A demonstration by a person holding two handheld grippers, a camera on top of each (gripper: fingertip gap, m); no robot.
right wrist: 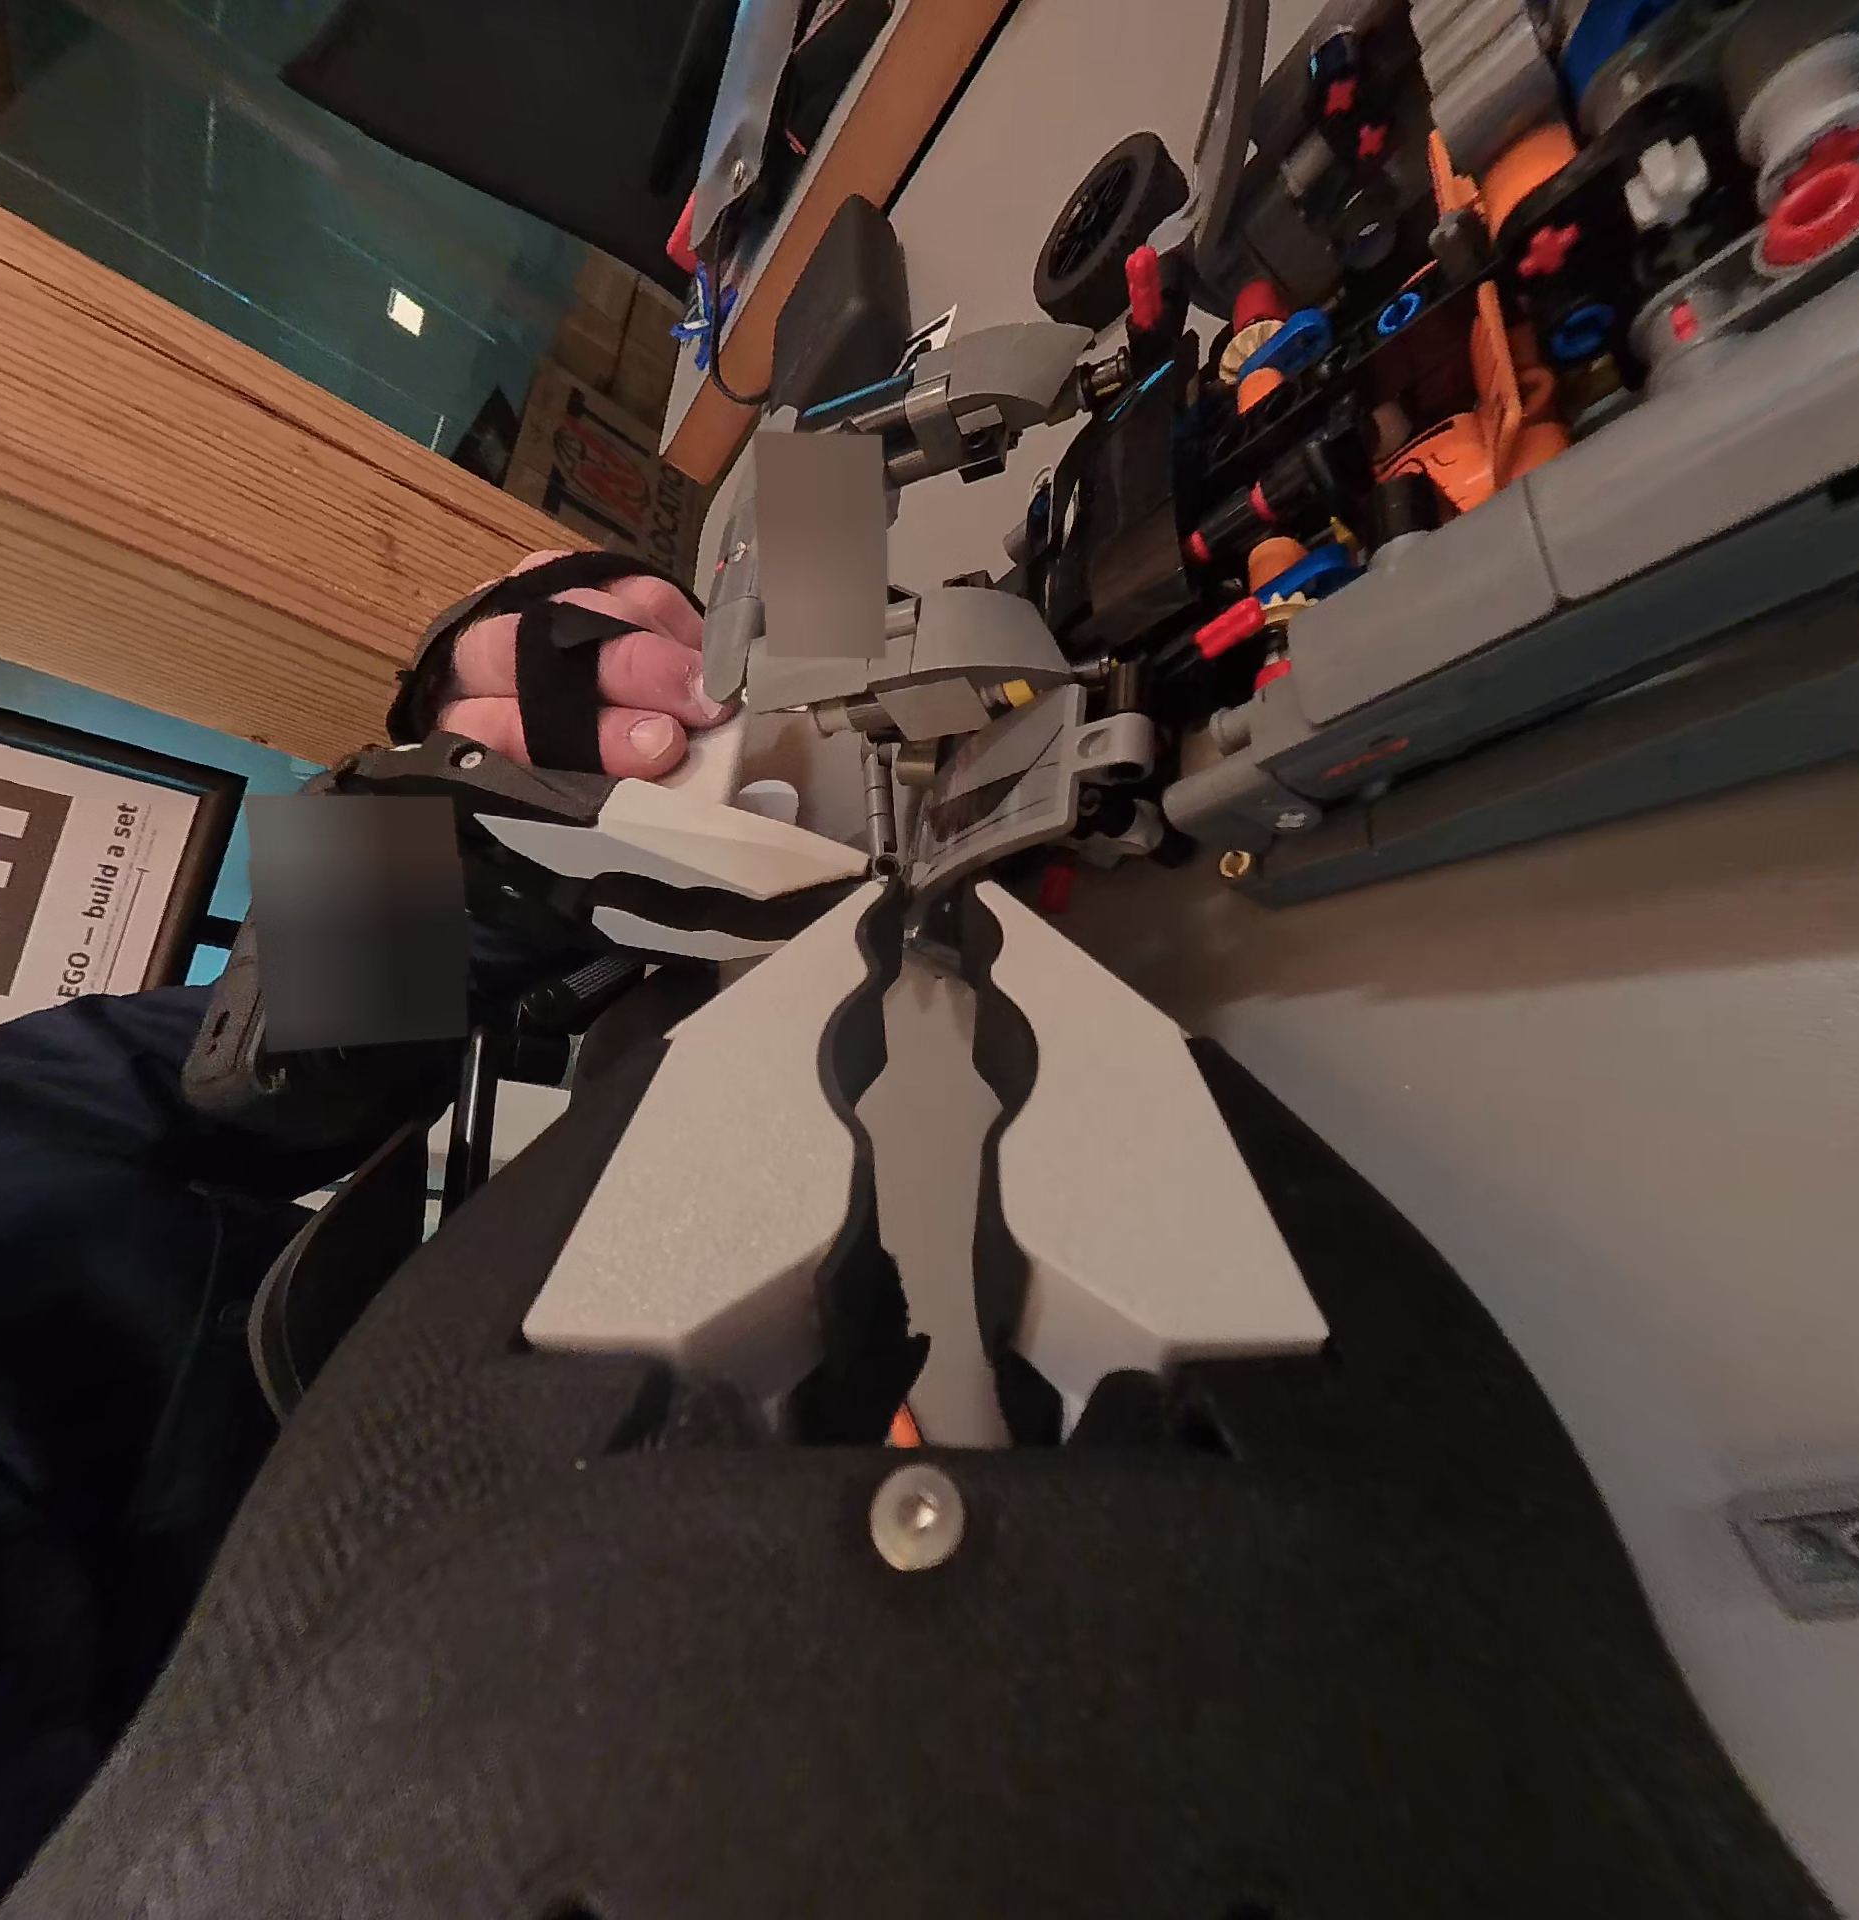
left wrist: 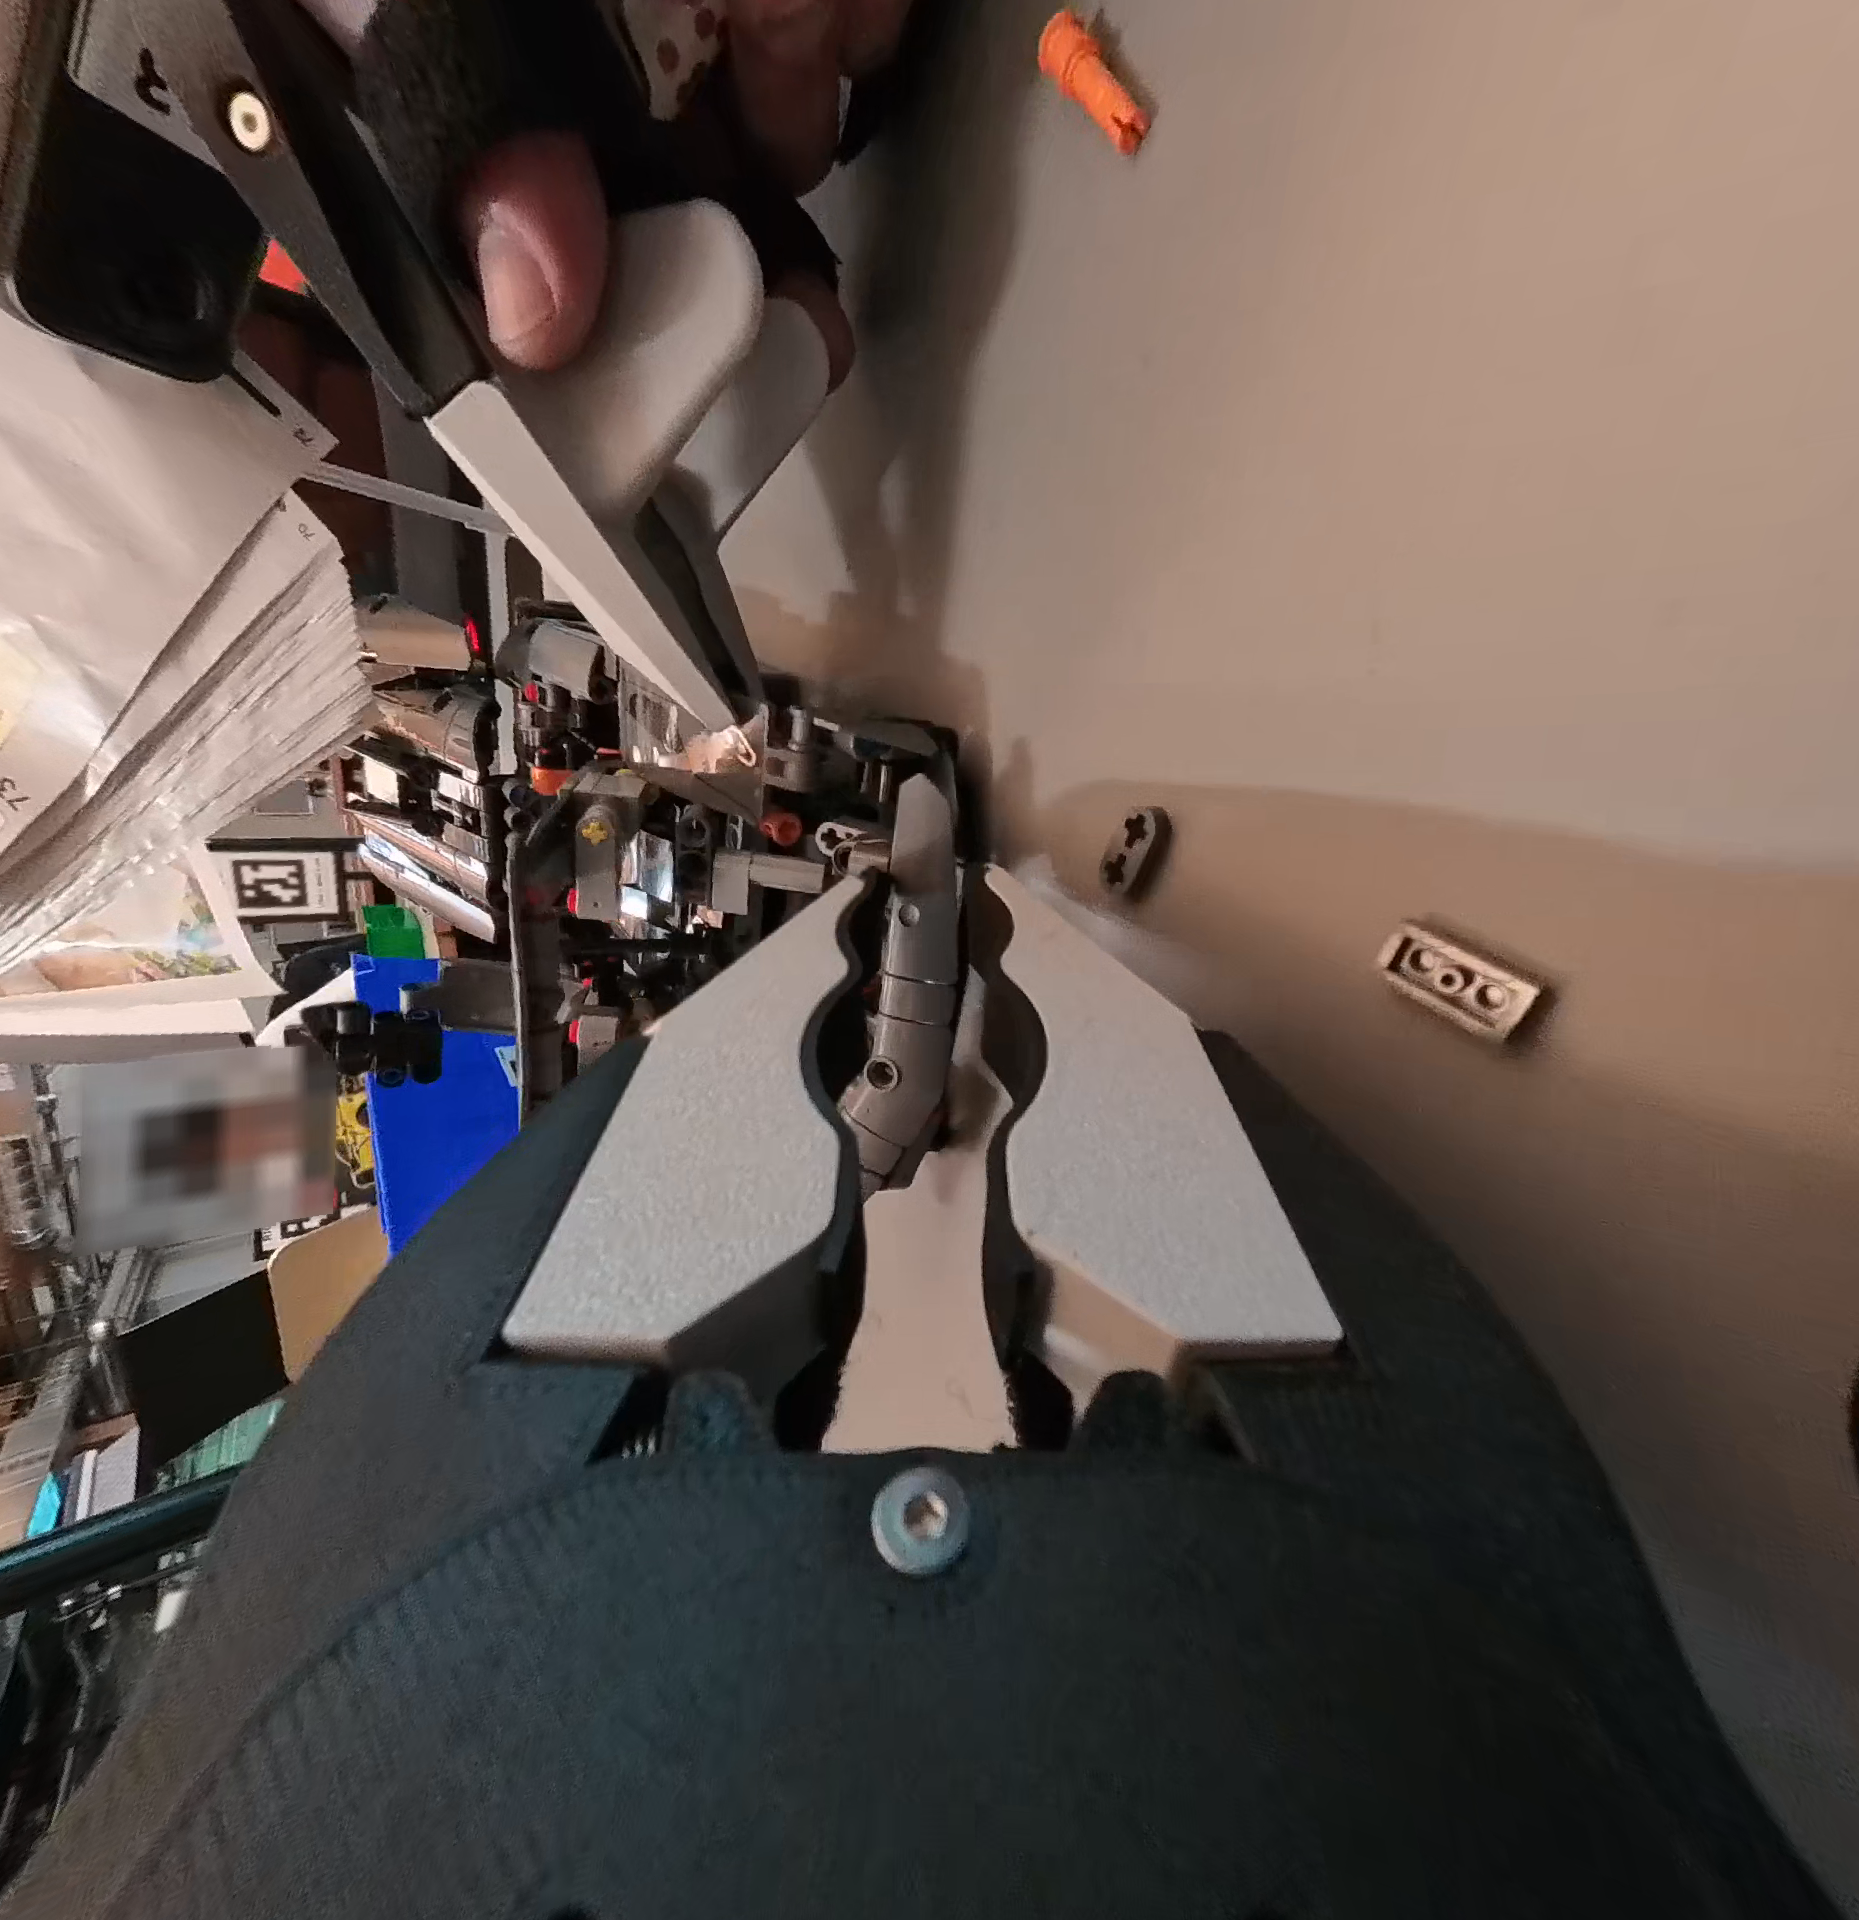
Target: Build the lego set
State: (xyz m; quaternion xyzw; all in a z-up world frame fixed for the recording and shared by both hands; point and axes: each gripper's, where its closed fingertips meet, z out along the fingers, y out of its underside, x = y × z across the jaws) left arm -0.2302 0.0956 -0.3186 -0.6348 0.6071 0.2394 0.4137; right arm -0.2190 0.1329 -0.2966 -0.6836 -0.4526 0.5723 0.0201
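Observation:
The partly built grey, black and orange lego car [left wrist: 634, 831] lies on the pale table, and it also shows in the right wrist view [right wrist: 1320, 520]. My left gripper [left wrist: 925, 883] is shut on a curved grey panel [left wrist: 909, 997] at the car's near edge. It enters the right wrist view from the left [right wrist: 865, 868], held by a hand [right wrist: 592, 675]. My right gripper [right wrist: 927, 896] is closed to a narrow gap on the lower edge of a grey stickered panel [right wrist: 1008, 769]. In the left wrist view it reaches down from the upper left [left wrist: 738, 717] onto the model.
Loose pieces lie on the table: an orange pin [left wrist: 1096, 88], a small dark grey beam [left wrist: 1133, 852] and a grey plate [left wrist: 1460, 977], also [right wrist: 1829, 1538]. The instruction booklet [left wrist: 125, 675] and a blue box [left wrist: 437, 1091] lie beyond. A black wheel [right wrist: 1107, 223] lies behind the car. About 5 centimetres separates my left fingertips from my right.

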